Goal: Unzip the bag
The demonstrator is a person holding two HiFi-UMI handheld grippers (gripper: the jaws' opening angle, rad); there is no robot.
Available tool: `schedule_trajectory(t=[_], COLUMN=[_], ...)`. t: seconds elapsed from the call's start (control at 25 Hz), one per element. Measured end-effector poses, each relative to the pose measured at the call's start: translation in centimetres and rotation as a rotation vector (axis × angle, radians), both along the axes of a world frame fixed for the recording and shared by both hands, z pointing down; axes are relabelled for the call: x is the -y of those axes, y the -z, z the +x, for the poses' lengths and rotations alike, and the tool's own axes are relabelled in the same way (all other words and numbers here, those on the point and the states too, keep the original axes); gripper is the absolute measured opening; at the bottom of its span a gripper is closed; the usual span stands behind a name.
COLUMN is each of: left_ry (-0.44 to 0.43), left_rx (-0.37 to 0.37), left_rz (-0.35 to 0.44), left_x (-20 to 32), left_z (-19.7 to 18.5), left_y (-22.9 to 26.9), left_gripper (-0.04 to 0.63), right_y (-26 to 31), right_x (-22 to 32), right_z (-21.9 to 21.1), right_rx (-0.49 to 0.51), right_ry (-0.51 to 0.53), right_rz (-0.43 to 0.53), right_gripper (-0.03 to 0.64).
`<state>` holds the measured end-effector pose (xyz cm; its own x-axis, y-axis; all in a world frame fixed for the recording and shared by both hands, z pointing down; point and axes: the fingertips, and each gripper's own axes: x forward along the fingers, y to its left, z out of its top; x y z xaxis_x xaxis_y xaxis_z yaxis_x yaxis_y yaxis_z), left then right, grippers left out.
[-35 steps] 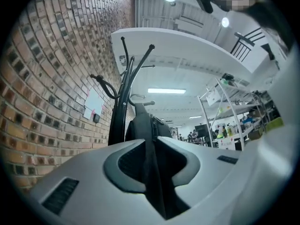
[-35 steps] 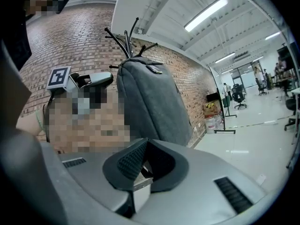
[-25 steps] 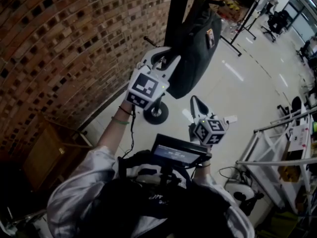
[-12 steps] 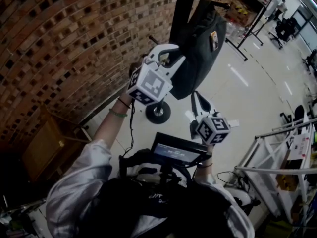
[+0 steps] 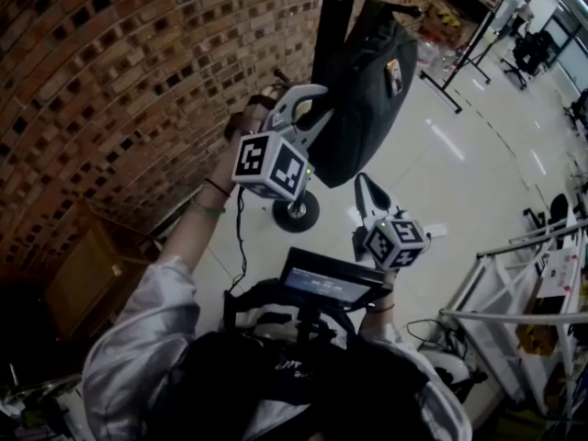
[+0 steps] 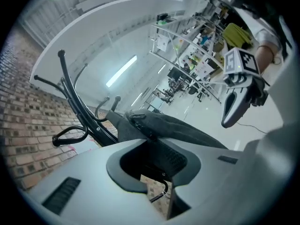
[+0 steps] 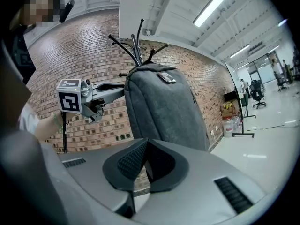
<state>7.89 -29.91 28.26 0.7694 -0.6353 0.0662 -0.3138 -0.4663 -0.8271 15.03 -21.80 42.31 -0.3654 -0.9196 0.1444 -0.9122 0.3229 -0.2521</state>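
Observation:
A dark grey bag hangs from a black stand in front of the brick wall. It carries a small label on its face. My left gripper is raised to the bag's left edge; its jaws look shut, with the tips against the fabric. I cannot tell whether any fabric is pinched. In the left gripper view the bag lies right behind the jaw tips. My right gripper hangs lower, shut and empty, a short way below the bag. The right gripper view shows the bag and the left gripper at its side.
The stand rests on a wheeled base on the pale floor. A brick wall runs along the left, with a wooden crate at its foot. Metal racks stand to the right. A screen sits at the person's chest.
My left gripper has risen and closed in on the bag's left edge, its marker cube rolling over. The right gripper has hardly moved.

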Motion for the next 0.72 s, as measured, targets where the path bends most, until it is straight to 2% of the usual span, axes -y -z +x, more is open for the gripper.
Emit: schedule_trajectory(t=[0.28,0.56,0.72], left_ry=[0.026,0.011,-0.018], left_rx=[0.079,0.001,-0.077], left_rz=[0.1,0.12,0.132], left_x=[0.0,-0.7,-1.6], left_z=[0.3,0.2,0.3], left_y=[0.2,0.9,1.3], left_gripper=[0.075,0.077,0.077], right_y=[-0.6,-0.8,-1.0], right_x=[0.1,0.0,-0.1], right_z=[0.4,0.7,0.9], right_rx=[0.004,0.018,0.023], right_ry=[-0.016,-0.028,-0.037], right_rz=[-0.012,-0.015,-0.019], right_gripper=[-0.009,-0.009,-0.009])
